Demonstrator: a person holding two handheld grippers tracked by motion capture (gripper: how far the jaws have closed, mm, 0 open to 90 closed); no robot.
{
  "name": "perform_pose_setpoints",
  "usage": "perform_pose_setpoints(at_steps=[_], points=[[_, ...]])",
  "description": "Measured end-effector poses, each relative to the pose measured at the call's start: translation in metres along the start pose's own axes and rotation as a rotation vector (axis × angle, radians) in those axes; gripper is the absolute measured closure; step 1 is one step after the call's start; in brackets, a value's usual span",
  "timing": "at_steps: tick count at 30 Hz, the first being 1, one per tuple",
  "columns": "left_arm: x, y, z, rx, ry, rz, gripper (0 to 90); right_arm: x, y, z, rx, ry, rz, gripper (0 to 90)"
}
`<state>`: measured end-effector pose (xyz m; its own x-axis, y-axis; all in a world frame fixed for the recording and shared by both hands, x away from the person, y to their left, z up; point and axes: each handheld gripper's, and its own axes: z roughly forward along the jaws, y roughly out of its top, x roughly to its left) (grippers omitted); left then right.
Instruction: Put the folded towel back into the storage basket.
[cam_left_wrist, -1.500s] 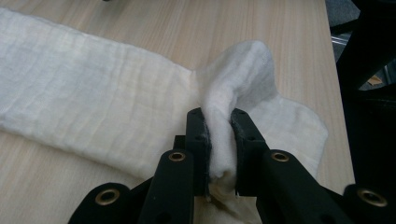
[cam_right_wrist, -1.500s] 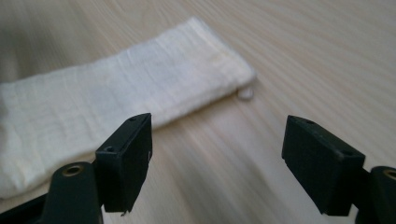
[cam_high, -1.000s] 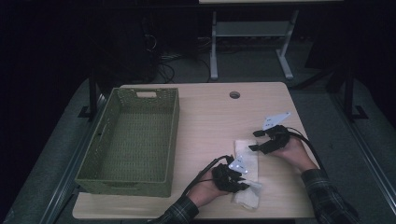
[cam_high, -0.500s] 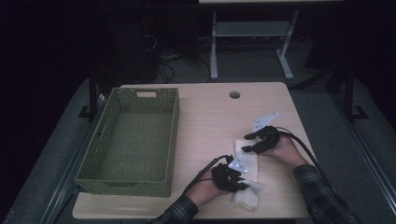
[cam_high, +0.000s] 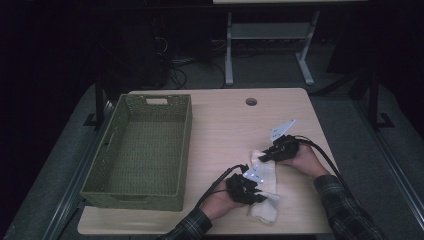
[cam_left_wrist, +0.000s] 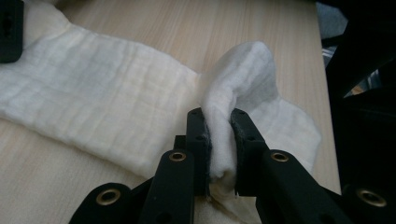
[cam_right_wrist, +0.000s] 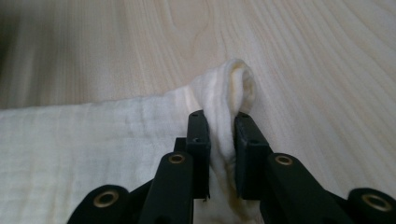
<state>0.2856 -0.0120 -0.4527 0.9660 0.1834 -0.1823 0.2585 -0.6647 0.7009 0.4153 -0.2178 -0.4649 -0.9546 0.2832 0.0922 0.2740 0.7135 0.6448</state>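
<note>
A cream-white cloth (cam_high: 264, 186) lies folded on the wooden table near its front right. My left gripper (cam_high: 248, 189) is shut on a bunched fold of the cloth (cam_left_wrist: 219, 140) at its near end. My right gripper (cam_high: 269, 154) is shut on a pinched corner of the cloth (cam_right_wrist: 223, 126) at its far end. The cloth's flat part (cam_left_wrist: 93, 107) spreads on the table between the two grippers.
A green woven basket (cam_high: 145, 150) with nothing in it stands on the left half of the table (cam_high: 225, 125). A round cable hole (cam_high: 251, 101) sits near the far edge. Bare wood lies between the basket and the cloth. Cables trail from both grippers.
My right gripper has moved left and nearer, down onto the cloth's far end. The left gripper has stayed at the near end, holding the cloth.
</note>
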Motion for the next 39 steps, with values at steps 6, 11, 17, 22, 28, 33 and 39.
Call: perform_pose_setpoints(at_steps=[6, 11, 17, 22, 28, 33, 39], points=[[0.001, 0.007, -0.014, -0.041, -0.007, -0.013, 79.3, 0.002, 0.007, -0.007, -0.008, -0.011, 0.010, 78.9], [0.002, 0.015, -0.033, -0.073, 0.018, -0.011, 79.3, 0.001, 0.024, -0.018, -0.013, -0.029, -0.019, 78.9], [0.003, 0.026, -0.063, -0.104, 0.051, -0.044, 79.3, 0.001, 0.051, -0.032, -0.036, -0.038, -0.035, 79.0], [0.002, 0.035, -0.088, -0.106, 0.077, -0.032, 79.3, 0.002, 0.074, -0.040, -0.073, -0.041, -0.057, 79.0], [0.007, 0.039, -0.115, -0.122, 0.088, -0.040, 79.3, 0.004, 0.100, -0.042, -0.080, -0.035, -0.066, 79.0], [0.010, 0.037, -0.139, -0.139, 0.097, -0.040, 79.3, 0.005, 0.121, -0.042, -0.095, -0.027, -0.071, 79.0], [0.018, 0.029, -0.168, -0.155, 0.106, -0.033, 79.3, 0.007, 0.150, -0.038, -0.096, -0.023, -0.098, 79.0]])
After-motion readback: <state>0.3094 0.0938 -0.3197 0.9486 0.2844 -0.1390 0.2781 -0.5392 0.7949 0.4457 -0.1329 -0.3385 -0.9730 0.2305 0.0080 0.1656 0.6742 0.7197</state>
